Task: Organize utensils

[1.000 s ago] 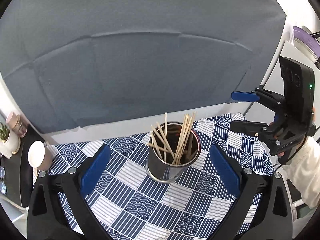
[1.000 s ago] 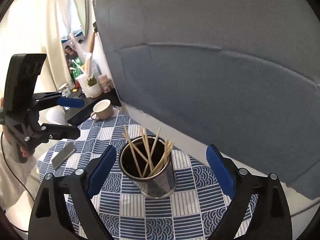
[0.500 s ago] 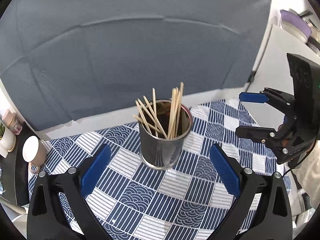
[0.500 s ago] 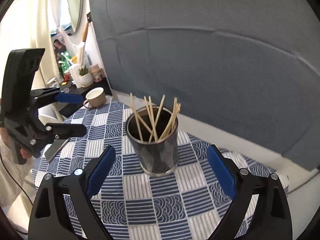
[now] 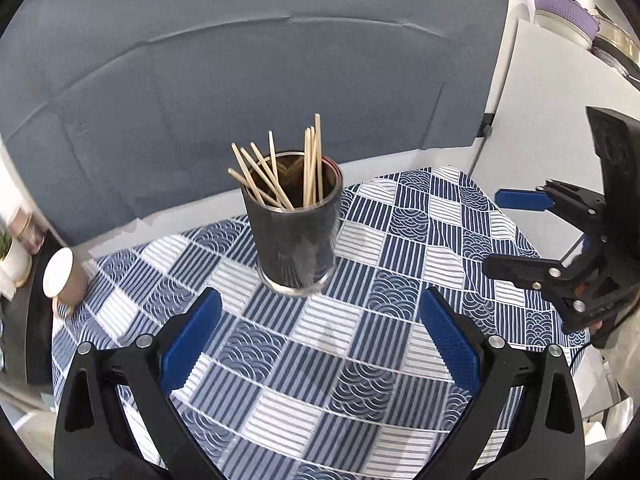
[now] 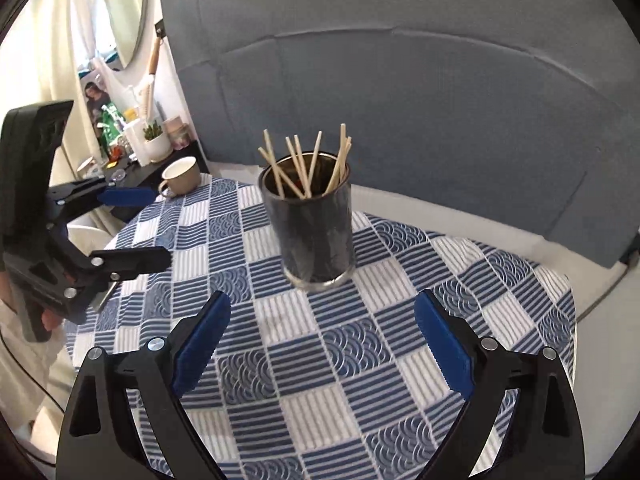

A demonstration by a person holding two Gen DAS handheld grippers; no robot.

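Note:
A shiny metal cup (image 5: 295, 240) (image 6: 314, 232) stands upright on the blue-and-white patterned tablecloth (image 5: 360, 360) (image 6: 340, 360). Several wooden chopsticks (image 5: 280, 176) (image 6: 304, 164) lean inside it with their tips above the rim. My left gripper (image 5: 318, 340) is open and empty, short of the cup; from the other side it shows as the left gripper (image 6: 132, 228), also open. My right gripper (image 6: 320, 340) is open and empty in front of the cup; the left wrist view shows the right gripper (image 5: 508, 232) open at the table's right edge.
A beige mug (image 6: 182, 176) (image 5: 64, 280) sits at the table's far-left corner by a dark shelf (image 6: 136, 168) of small items and a potted plant (image 6: 154, 140). A grey padded backrest (image 6: 400, 100) rises behind the table. A flat grey object (image 6: 105, 298) lies under the left gripper.
Both grippers have pulled back and lowered away from the cup, so it now stands farther off and is seen more from the side. The cup and chopsticks stay put.

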